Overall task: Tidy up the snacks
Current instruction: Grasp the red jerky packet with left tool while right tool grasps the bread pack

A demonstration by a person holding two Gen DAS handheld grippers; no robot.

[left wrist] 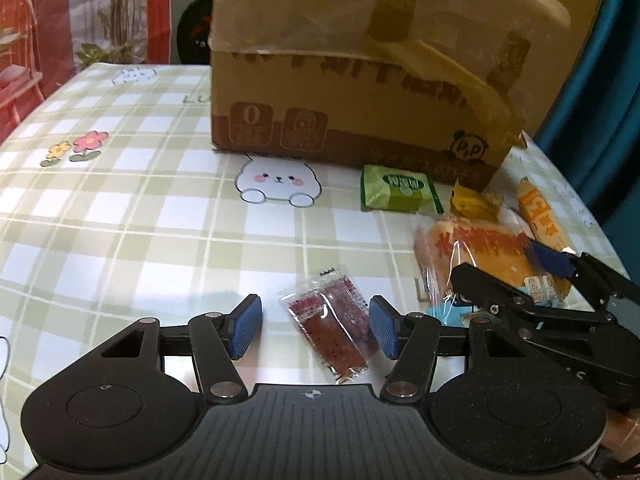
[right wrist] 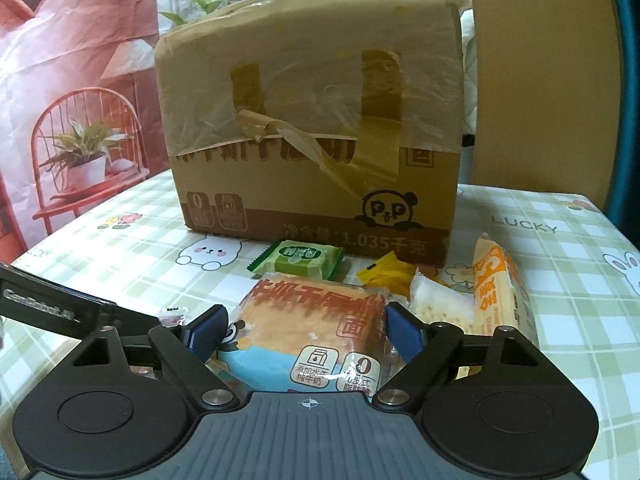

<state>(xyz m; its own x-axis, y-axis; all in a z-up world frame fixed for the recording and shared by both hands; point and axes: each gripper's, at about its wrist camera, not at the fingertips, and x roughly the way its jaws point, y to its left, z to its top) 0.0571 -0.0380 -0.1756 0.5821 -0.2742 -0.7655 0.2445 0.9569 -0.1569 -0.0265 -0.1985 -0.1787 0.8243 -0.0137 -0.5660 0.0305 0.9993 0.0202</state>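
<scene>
A small red snack packet [left wrist: 330,324] lies flat on the checked tablecloth [left wrist: 140,220]. My left gripper [left wrist: 316,328] is open around it, and its blue pads stand clear of the wrapper on both sides. To the right, my right gripper [right wrist: 306,330] is shut on a bread packet [right wrist: 312,328] with red lettering. Its pads press the wrapper's two sides. In the left wrist view the bread packet [left wrist: 480,256] rests on the table with the right gripper [left wrist: 512,268] around it.
A taped cardboard box [right wrist: 312,184] stands behind the snacks. In front of it lie a green packet [right wrist: 306,260], a yellow packet [right wrist: 386,274], a white cracker packet [right wrist: 436,306] and a long orange-and-white packet [right wrist: 500,292]. The table's edge curves at the right.
</scene>
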